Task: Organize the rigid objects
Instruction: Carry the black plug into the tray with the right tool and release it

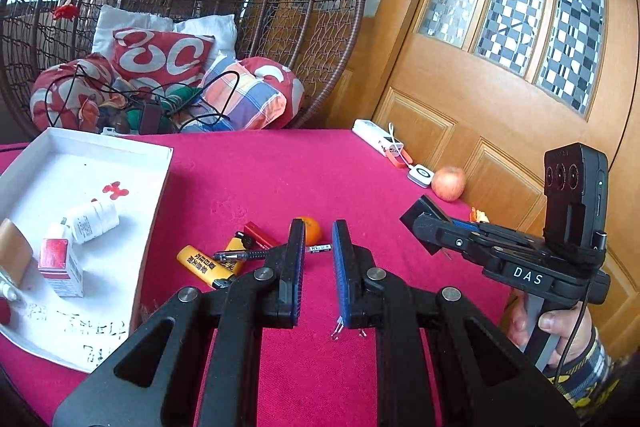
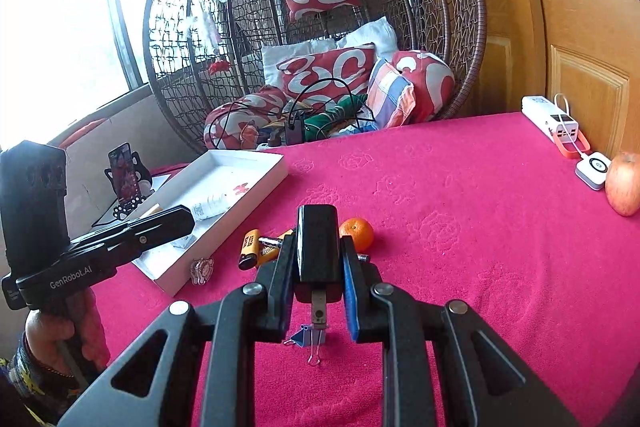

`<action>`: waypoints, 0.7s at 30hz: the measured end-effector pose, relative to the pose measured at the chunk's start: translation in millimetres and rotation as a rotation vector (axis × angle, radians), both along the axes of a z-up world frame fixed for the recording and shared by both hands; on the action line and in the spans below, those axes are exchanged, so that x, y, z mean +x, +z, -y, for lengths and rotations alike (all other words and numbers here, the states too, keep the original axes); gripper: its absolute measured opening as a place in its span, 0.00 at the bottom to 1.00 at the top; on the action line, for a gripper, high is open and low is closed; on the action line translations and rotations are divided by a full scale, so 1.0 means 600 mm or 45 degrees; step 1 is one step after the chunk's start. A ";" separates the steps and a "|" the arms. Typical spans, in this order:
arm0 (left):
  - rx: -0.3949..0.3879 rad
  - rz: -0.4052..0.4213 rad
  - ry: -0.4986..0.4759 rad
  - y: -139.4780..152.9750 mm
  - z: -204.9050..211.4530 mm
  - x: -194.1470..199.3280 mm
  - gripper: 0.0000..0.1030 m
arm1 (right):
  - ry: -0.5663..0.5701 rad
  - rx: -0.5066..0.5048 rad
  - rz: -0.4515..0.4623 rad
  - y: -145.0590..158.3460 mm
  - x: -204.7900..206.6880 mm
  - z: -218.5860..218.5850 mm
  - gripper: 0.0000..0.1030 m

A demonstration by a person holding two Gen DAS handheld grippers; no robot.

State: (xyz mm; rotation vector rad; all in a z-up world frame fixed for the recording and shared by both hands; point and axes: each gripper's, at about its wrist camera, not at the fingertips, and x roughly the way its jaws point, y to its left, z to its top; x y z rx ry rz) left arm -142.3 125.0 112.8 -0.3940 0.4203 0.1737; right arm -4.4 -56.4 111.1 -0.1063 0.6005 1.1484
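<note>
My right gripper [image 2: 318, 243] is shut on a black plug adapter [image 2: 318, 243], its metal prongs pointing back toward the camera, held above the red cloth; in the left wrist view the adapter [image 1: 426, 223] sticks out of that gripper at the right. My left gripper [image 1: 318, 247] is open and empty above the cloth. Ahead of it lie yellow lighters [image 1: 206, 265], a pen [image 1: 240, 254], a red stick [image 1: 262, 235] and a tangerine [image 1: 312, 230]. A white tray [image 1: 154, 183] at the left holds a white bottle [image 1: 94, 221] and a red-and-white box [image 1: 62, 263].
A blue binder clip [image 2: 306, 337] lies under the right gripper. A small badge [image 2: 202, 269] lies by the tray's corner. An apple [image 1: 448, 183], a white puck [image 1: 421, 175] and a power bank [image 1: 378, 137] sit at the far right edge by the wooden door. A wicker chair stands behind the table.
</note>
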 end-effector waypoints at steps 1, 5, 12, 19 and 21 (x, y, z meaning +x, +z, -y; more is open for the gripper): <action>-0.002 0.009 0.012 0.002 -0.006 -0.005 0.13 | 0.008 0.003 0.007 0.004 -0.003 -0.004 0.19; -0.014 0.039 0.077 0.008 -0.035 -0.029 0.13 | 0.035 0.021 0.017 0.020 -0.013 -0.027 0.19; -0.062 0.089 0.206 0.008 -0.094 -0.077 0.13 | 0.106 0.038 0.040 0.043 -0.032 -0.077 0.19; -0.113 0.137 0.324 0.002 -0.149 -0.134 0.13 | 0.176 0.018 0.060 0.053 -0.056 -0.134 0.19; -0.124 0.142 0.354 -0.004 -0.164 -0.146 0.13 | 0.196 0.012 0.068 0.055 -0.062 -0.151 0.19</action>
